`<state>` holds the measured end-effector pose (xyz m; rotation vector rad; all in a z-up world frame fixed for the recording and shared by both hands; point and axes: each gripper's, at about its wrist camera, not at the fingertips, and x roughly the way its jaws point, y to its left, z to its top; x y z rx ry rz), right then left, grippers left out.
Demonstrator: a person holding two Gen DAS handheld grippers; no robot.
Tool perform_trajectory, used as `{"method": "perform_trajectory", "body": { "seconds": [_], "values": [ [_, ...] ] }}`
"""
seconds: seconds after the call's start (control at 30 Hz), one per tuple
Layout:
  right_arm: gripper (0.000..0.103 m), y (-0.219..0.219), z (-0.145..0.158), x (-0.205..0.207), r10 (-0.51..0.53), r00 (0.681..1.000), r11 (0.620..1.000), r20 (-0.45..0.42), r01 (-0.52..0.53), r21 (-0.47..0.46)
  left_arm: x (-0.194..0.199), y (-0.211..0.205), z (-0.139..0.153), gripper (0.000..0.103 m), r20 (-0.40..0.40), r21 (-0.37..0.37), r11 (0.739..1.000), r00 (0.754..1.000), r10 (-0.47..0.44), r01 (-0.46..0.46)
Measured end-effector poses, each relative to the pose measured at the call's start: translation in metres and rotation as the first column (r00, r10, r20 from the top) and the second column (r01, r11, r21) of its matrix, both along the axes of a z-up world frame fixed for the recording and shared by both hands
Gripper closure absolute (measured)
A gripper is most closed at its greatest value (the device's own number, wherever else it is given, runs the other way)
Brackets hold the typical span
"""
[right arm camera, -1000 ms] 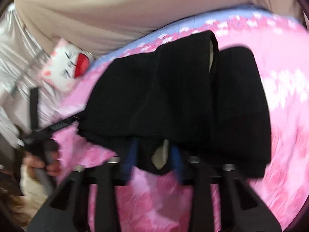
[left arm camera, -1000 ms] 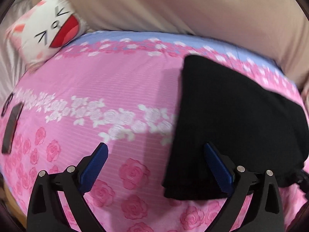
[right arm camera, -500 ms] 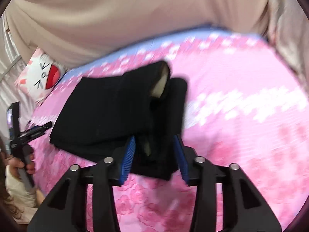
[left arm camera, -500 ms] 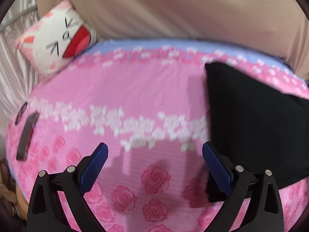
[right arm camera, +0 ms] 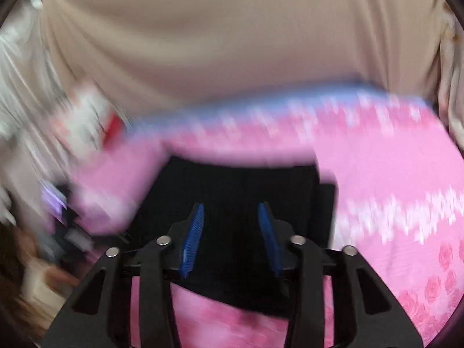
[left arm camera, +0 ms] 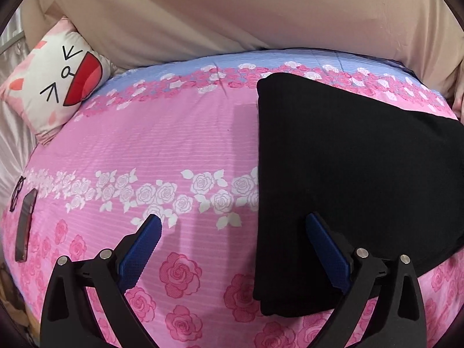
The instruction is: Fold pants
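Note:
The black pants [left arm camera: 356, 179] lie folded in a flat stack on the pink rose bedspread [left arm camera: 162, 150], on the right of the left wrist view. My left gripper [left arm camera: 232, 232] is open and empty, with its right finger over the stack's near left edge. In the blurred right wrist view the pants [right arm camera: 237, 185] lie flat beyond my right gripper [right arm camera: 230, 214]. Its blue pads stand apart with nothing between them.
A white cat-face pillow [left arm camera: 55, 78] leans at the bed's far left. A dark phone [left arm camera: 24, 229] and eyeglasses [left arm camera: 16, 192] lie near the left edge. A beige curtain [left arm camera: 232, 11] hangs behind the bed. The person's hand with the other gripper shows at the left [right arm camera: 52, 272].
My right gripper has let go of the pants edge it was holding and opened, and the pants now lie flat. My left gripper has shifted back toward the stack and stayed open.

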<state>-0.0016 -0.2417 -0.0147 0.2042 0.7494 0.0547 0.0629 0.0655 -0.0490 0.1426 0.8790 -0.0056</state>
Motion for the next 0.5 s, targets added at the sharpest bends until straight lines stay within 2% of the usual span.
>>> {"method": "perform_trajectory", "body": {
  "seconds": [0.03, 0.07, 0.1, 0.13, 0.17, 0.27, 0.3, 0.33, 0.37, 0.47, 0.5],
  "values": [
    [0.084, -0.008, -0.028, 0.009, -0.041, 0.996, 0.998, -0.081, 0.037, -0.044, 0.0, 0.0, 0.0, 0.005, 0.0, 0.001, 1.0, 1.0, -0.007, 0.007],
    [0.084, -0.019, -0.032, 0.004, -0.048, 0.998, 0.998, -0.035, 0.049, 0.03, 0.0, 0.0, 0.0, 0.005, -0.004, -0.008, 1.0, 1.0, -0.021, 0.021],
    [0.085, -0.024, -0.028, 0.002, -0.054, 0.998, 0.995, -0.042, 0.057, 0.085, 0.0, 0.001, 0.0, 0.005, -0.006, -0.004, 1.0, 1.0, -0.02, 0.02],
    [0.082, -0.028, -0.017, 0.0, -0.077, 0.996, 0.989, -0.048, 0.082, 0.121, -0.001, 0.001, 0.0, 0.005, -0.009, -0.003, 1.0, 1.0, -0.025, 0.025],
    [0.083, -0.025, -0.001, -0.003, -0.092, 0.996, 0.99, -0.008, 0.092, 0.109, -0.001, 0.002, 0.002, 0.005, -0.011, 0.001, 1.0, 1.0, -0.024, 0.024],
    [0.08, -0.008, 0.037, 0.001, -0.036, 0.996, 0.999, 0.076, 0.034, 0.032, 0.0, 0.001, 0.022, 0.005, 0.03, -0.018, 0.999, 0.999, -0.027, 0.028],
    [0.068, -0.007, 0.042, 0.003, -0.026, 0.996, 1.0, 0.088, 0.025, 0.011, 0.003, -0.002, 0.032, 0.005, 0.055, -0.031, 0.999, 0.998, -0.036, 0.038],
    [0.045, -0.011, 0.046, 0.012, -0.035, 0.994, 0.999, 0.103, 0.036, -0.015, 0.007, -0.005, 0.038, 0.005, 0.067, -0.04, 0.998, 0.997, -0.043, 0.046],
    [0.037, -0.018, 0.046, 0.02, -0.059, 0.993, 0.998, 0.106, 0.063, -0.031, 0.013, -0.01, 0.046, 0.005, 0.074, -0.053, 0.997, 0.996, -0.049, 0.053],
    [0.034, -0.051, 0.023, 0.05, -0.132, 0.991, 0.991, 0.009, 0.132, -0.022, 0.028, -0.026, 0.06, 0.005, 0.093, -0.098, 0.991, 0.992, -0.082, 0.091],
    [0.038, -0.057, 0.016, 0.055, -0.129, 0.992, 0.992, -0.018, 0.129, 0.004, 0.033, -0.033, 0.06, 0.005, 0.088, -0.098, 0.989, 0.991, -0.1, 0.108]
  ]
}}
